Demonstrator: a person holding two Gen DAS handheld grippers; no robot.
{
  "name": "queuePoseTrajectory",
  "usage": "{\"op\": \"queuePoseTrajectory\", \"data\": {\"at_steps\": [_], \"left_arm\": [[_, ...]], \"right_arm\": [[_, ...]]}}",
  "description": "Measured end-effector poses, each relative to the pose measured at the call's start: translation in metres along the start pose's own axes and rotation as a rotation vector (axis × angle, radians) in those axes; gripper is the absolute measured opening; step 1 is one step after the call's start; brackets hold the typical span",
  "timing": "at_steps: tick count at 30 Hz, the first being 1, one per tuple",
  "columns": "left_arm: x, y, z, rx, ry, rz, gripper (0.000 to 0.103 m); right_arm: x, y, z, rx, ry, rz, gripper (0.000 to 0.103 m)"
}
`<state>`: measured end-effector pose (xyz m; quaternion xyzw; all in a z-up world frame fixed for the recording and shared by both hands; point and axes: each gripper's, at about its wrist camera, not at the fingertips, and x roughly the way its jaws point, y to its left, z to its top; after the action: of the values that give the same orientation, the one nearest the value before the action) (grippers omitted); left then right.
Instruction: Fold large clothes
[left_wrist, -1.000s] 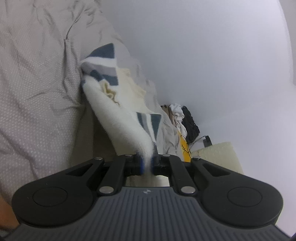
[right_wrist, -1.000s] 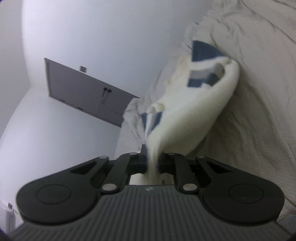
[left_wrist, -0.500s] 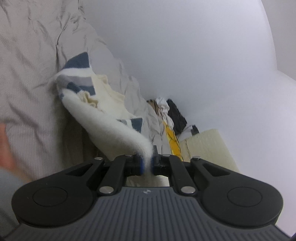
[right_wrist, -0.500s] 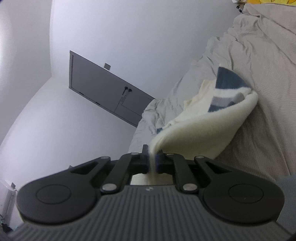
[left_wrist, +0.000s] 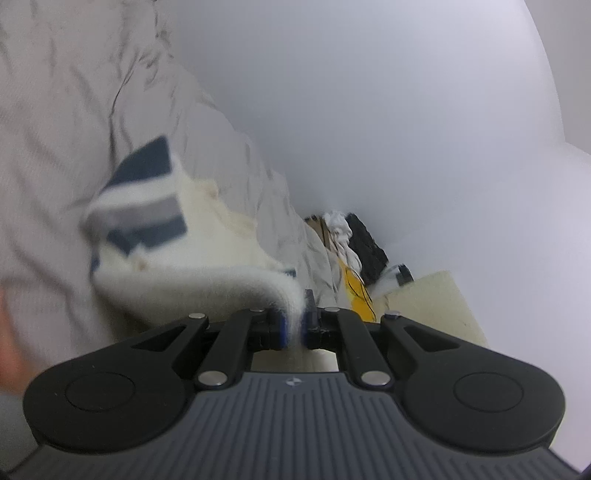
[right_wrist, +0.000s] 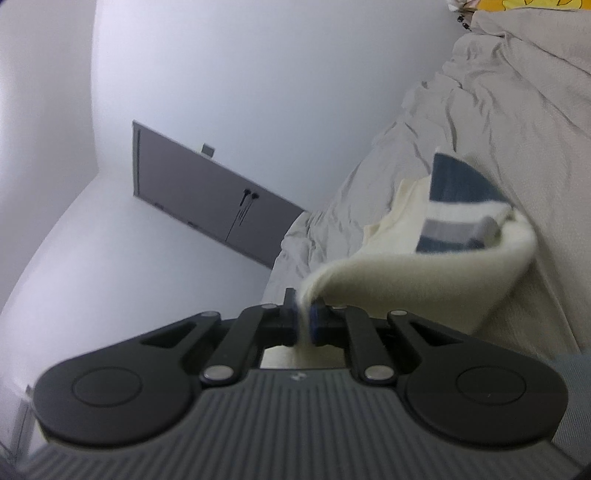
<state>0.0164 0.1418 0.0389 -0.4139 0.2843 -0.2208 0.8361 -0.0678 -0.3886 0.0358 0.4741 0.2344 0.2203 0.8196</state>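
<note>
both pairs of fingers are pinched shut on the near edge of the cream fleece garment (left_wrist: 207, 291): the left gripper (left_wrist: 293, 326) clamps one corner, the right gripper (right_wrist: 304, 323) the other. the fleece sags away from them onto the rumpled grey bed (right_wrist: 480, 122), its blue and grey striped part (right_wrist: 458, 206) lying at the far end. this looks like the lift-and-carry step of a fold. the next move calls for bringing the held edge evenly over the far part, with both corners kept level.
</note>
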Motion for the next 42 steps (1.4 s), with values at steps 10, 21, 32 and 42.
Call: {"op": "queuePoseTrajectory", "data": {"at_steps": [10, 21, 32, 42], "left_arm": [[0.149, 0.007, 0.129, -0.002, -0.023, 0.168, 0.008], [0.291, 0.085, 0.190, -0.008, -0.053, 0.284, 0.008], [0.370, 0.152, 0.205, 0.092, 0.033, 0.372, 0.009], [0.343, 0.131, 0.190, 0.224, 0.089, 0.328, 0.059]], "right_arm": [[0.142, -0.018, 0.097, -0.003, -0.027, -0.159, 0.010], [0.282, -0.101, 0.145, 0.048, -0.050, -0.258, 0.010], [0.345, -0.168, 0.139, 0.021, -0.026, -0.334, 0.010], [0.321, -0.139, 0.124, -0.042, 0.033, -0.325, 0.037]]}}
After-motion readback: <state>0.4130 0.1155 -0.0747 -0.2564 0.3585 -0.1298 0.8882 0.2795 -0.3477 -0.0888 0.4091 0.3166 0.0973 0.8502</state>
